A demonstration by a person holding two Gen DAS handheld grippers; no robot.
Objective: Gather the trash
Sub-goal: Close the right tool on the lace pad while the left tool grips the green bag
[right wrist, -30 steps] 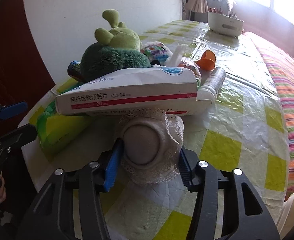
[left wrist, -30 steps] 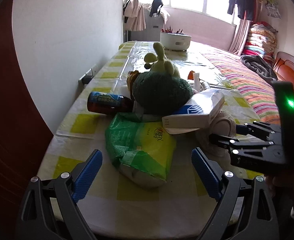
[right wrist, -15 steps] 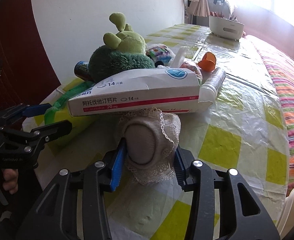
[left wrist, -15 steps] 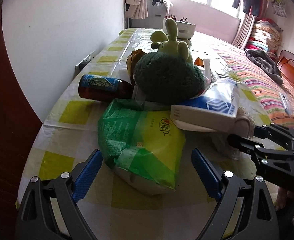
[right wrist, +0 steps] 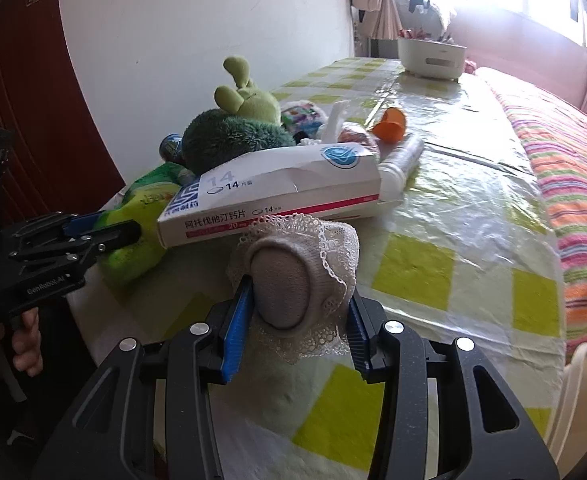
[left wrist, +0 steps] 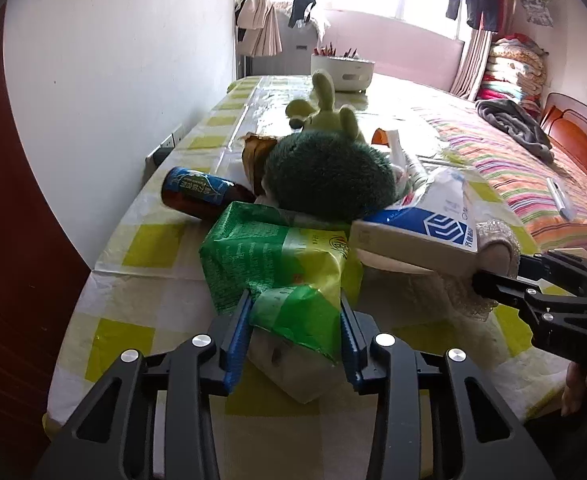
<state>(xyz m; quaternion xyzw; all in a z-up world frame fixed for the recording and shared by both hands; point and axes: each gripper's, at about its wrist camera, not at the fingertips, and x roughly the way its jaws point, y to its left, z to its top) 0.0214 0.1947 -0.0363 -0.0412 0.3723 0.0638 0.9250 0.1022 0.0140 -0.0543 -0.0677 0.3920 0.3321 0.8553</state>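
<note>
Left gripper is closing — its fingers pinch the near end of the green packet on the bench. Right gripper clamps the lace-trimmed sock between its fingers — the medicine box lies just beyond.

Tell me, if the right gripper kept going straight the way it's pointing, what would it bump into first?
Probably the white medicine box. The right gripper already pinches a lace-edged sock, and the box lies just beyond that, though depth is hard to judge.
</note>
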